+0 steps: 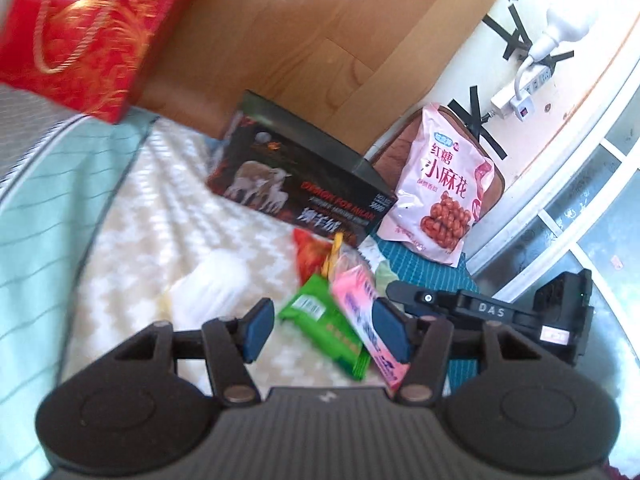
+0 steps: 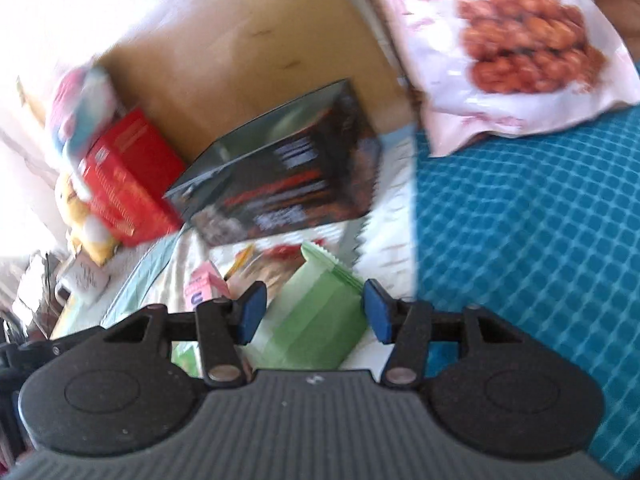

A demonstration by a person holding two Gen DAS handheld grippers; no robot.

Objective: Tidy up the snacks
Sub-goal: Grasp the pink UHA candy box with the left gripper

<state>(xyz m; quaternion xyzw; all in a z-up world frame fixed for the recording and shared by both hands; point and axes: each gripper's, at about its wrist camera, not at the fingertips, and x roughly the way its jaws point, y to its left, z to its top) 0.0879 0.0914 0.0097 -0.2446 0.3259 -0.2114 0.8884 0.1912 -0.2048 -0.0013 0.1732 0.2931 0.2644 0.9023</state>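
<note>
Small snack packets lie in a heap on the cream bed cover [image 1: 160, 208]. My left gripper [image 1: 325, 330] is open just above them. A bright green packet [image 1: 320, 320] and a pink packet [image 1: 360, 312] show between its blue pads, and no pad presses on them. An orange-red packet [image 1: 310, 256] lies behind. My right gripper [image 2: 314, 314] is open too, over a pale green packet [image 2: 316, 316] that fills most of the gap. A pink packet [image 2: 204, 288] lies to its left. The right gripper's black body [image 1: 488, 312] shows at the right of the left wrist view.
A black box with sheep on it [image 1: 300, 184] leans on the wooden headboard [image 1: 320, 40]. Beside it stands a big pink bag of fried twists [image 1: 440, 192] on a teal checked blanket [image 2: 520, 240]. A red gift bag [image 1: 88, 36] is upper left, and a power strip [image 1: 524, 92] hangs on the wall.
</note>
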